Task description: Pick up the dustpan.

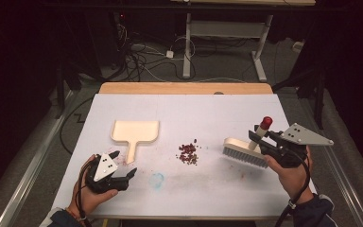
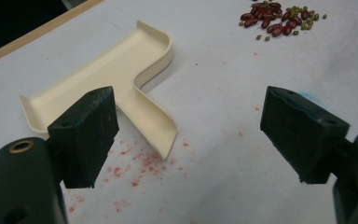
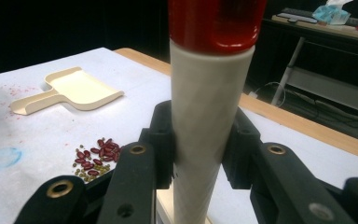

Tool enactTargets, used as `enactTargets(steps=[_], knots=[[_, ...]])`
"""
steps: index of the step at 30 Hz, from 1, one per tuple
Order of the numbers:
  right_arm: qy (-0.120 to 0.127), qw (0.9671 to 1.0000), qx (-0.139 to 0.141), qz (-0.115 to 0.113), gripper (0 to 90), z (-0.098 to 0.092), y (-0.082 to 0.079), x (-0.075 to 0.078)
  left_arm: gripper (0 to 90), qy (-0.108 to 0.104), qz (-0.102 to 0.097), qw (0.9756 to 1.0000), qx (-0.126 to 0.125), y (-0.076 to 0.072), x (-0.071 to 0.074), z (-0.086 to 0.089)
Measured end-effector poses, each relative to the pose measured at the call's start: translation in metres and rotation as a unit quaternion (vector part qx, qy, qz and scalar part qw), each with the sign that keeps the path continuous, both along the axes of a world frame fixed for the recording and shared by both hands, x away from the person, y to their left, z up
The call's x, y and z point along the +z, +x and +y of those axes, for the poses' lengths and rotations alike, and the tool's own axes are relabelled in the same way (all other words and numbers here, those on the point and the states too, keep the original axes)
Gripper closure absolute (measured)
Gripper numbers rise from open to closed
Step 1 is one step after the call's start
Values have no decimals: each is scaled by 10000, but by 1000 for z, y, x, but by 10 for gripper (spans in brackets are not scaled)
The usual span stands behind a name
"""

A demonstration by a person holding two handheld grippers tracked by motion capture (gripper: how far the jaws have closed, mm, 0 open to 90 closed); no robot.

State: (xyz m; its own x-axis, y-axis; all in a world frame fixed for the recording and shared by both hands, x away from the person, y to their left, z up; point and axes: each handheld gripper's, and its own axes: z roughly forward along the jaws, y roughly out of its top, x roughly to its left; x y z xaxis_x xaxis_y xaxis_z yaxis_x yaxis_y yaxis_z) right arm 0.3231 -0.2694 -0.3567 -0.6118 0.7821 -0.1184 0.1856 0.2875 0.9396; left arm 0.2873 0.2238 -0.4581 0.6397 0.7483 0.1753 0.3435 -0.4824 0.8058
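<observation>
- Two grippers are sharing one sweeping job, judging by the layout: the right gripper is carrying the brush, while the left gripper is waiting by the dustpan.
- The right gripper's jaws are clamping the brush's white handle just below its red cap; the handle is rising upright between them, so the bristles are pointing down at the table, ready for a stroke.
- The brush head is hanging just below and ahead of that gripper; the small pile of red and green beans is lying farther out on its inner side, between the two grippers.
- The dustpan is lying flat with its handle pointing back toward the left gripper, probably so it can be picked up easily.
- The left gripper's jaws are standing wide apart and holding nothing; the dustpan handle's end is lying just ahead of them, nearer one jaw, and untouched.
- Reddish specks are dotting the table under that gripper.
</observation>
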Motion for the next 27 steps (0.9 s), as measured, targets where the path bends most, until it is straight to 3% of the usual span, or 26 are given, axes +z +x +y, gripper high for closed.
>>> enactTargets(steps=[6, 13, 14, 18, 19, 20, 22, 23, 25, 27], knots=[[26, 10000, -67, -39, 698, -3, -2, 3, 184, 85, -54, 9999, -65, 0, 0, -2], [18, 9999, -87, -101, 698, 1, -2, 5, 199, 1, 239, 9996, 174, 2, -3, 3], [23, 9999, -83, -84, 698, 1, -2, 5, 203, -84, 342, 9989, 304, 2, -3, 6], [0, 9999, -48, -131, 698, 3, -2, 5, 209, -147, 440, 9978, 475, 4, -3, 9], [6, 9999, -49, -129, 698, 3, -2, 5, 211, -189, 519, 9968, 573, 6, -3, 9], [5, 9999, -41, -123, 698, 2, -2, 5, 210, -417, 785, 9939, 650, 11, -5, 10], [42, 9999, -62, -109, 698, 1, -1, 5, 211, -520, 1054, 9899, 794, 17, -9, 9], [41, 9999, -64, -118, 698, 0, -1, 6, 211, -520, 1054, 9899, 794, 17, -9, 9], [38, 9999, -73, -128, 698, 0, 0, 5, 211, -590, 1254, 9866, 866, 23, -13, 6], [44, 9999, -94, -93, 698, 0, 0, 4, 211, -519, 1337, 9849, 970, 31, -15, 2]])
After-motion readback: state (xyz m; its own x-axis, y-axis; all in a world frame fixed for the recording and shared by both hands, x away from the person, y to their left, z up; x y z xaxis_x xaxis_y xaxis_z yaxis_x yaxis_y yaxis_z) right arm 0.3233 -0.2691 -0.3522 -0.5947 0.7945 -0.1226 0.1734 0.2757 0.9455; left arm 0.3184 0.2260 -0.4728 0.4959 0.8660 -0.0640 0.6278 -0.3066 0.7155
